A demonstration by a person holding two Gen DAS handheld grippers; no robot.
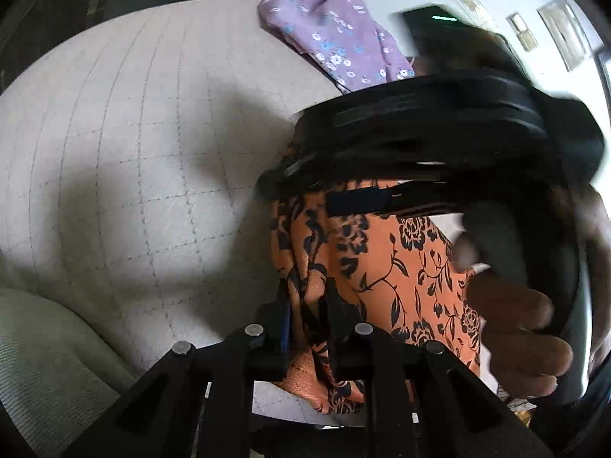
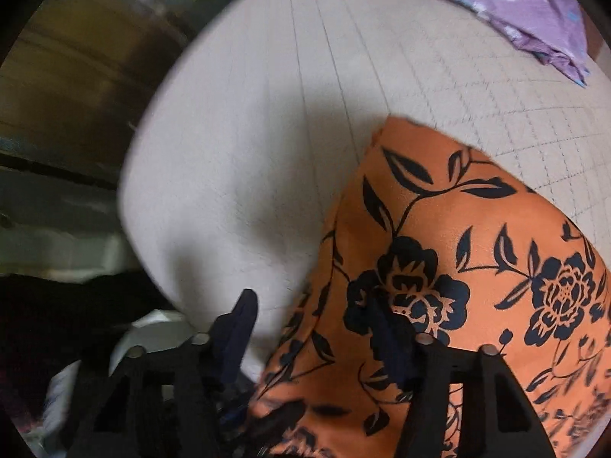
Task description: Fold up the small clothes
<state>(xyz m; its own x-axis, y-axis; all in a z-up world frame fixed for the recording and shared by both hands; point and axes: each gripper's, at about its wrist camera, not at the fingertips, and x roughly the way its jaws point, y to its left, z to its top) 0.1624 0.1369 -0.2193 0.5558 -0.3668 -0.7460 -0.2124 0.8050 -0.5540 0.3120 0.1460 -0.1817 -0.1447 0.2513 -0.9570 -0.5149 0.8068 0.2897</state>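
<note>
An orange cloth with a black flower print (image 1: 385,267) hangs bunched in front of me. My left gripper (image 1: 309,301) is shut on a gathered fold of it and holds it above the grey gridded surface (image 1: 152,152). In the right wrist view the same orange cloth (image 2: 458,236) lies spread over the surface. My right gripper (image 2: 313,313) is open, with the cloth's edge between its fingers (image 2: 240,320). The right gripper and the hand (image 1: 515,328) that holds it fill the right of the left wrist view, blurred.
A folded purple cloth with small flowers (image 1: 328,26) lies at the far side of the gridded surface, also in the right wrist view (image 2: 515,4). The surface's edge (image 2: 141,198) drops off at left toward dark furniture. A grey cushion (image 1: 46,362) sits at lower left.
</note>
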